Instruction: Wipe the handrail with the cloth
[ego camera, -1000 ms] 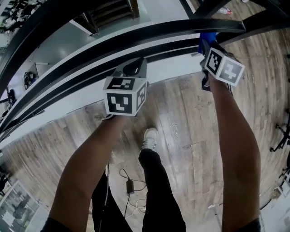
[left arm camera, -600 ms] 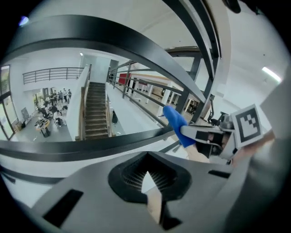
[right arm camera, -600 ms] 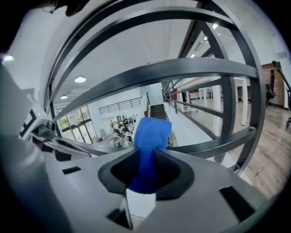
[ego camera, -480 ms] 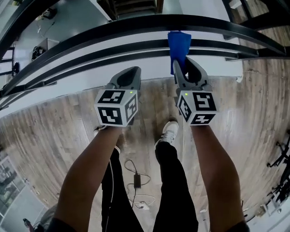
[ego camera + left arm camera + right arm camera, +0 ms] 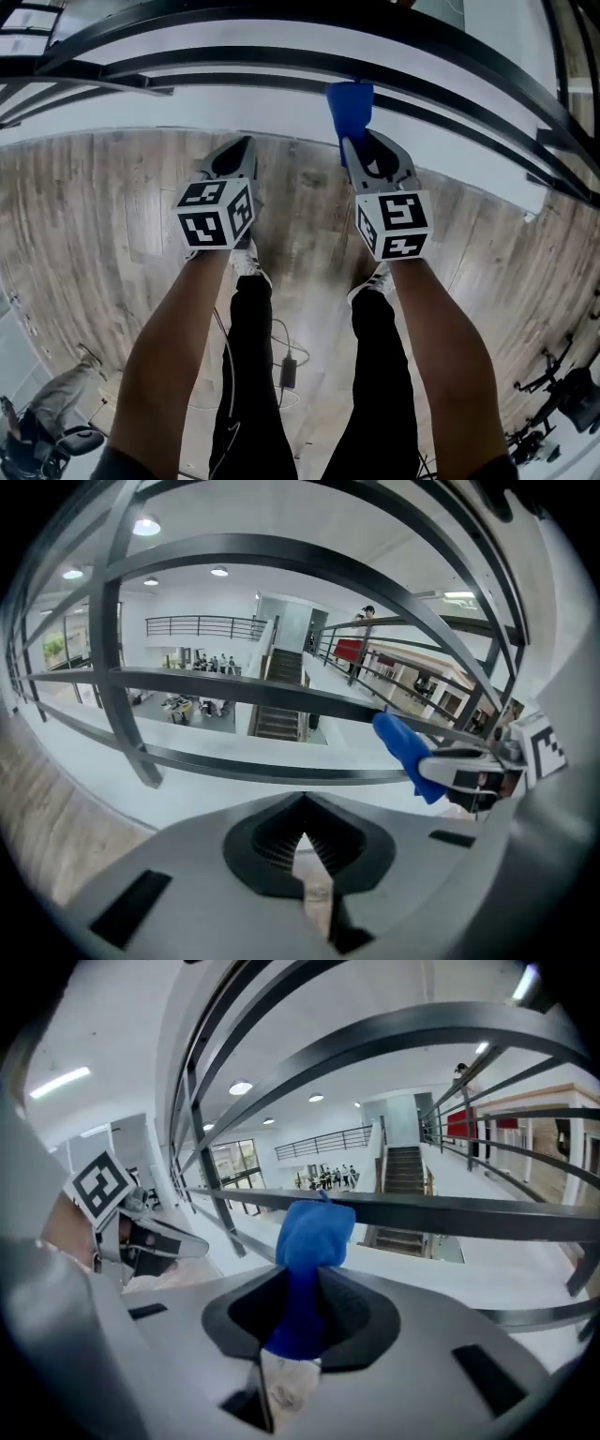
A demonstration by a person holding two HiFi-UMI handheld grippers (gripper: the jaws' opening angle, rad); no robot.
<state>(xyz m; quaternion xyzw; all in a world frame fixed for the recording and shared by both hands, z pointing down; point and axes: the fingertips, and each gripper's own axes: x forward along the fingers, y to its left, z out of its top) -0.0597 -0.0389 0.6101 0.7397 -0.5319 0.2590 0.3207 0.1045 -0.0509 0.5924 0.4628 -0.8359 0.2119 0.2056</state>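
Note:
The black metal handrail (image 5: 281, 61) runs across the top of the head view as several curved bars. A blue cloth (image 5: 349, 108) sticks up out of my right gripper (image 5: 367, 155), which is shut on it. The cloth's top meets one of the bars. In the right gripper view the cloth (image 5: 314, 1241) rises between the jaws to the rail (image 5: 450, 1213). My left gripper (image 5: 232, 150) hangs to the left of it, just short of the rail. Its jaws are shut with nothing in them (image 5: 302, 841). The left gripper view shows the cloth (image 5: 403, 752) at the right.
A wooden floor (image 5: 112, 206) lies below, with my legs and shoes on it. A cable with an adapter (image 5: 289, 370) trails between my feet. A seated person (image 5: 37, 412) is at the lower left, and stands (image 5: 553, 394) are at the lower right. Beyond the railing is an open atrium with stairs (image 5: 277, 714).
The right gripper with the cloth has come from the upper right of the head view to its middle, still at the rail. The left gripper stayed shut beside it.

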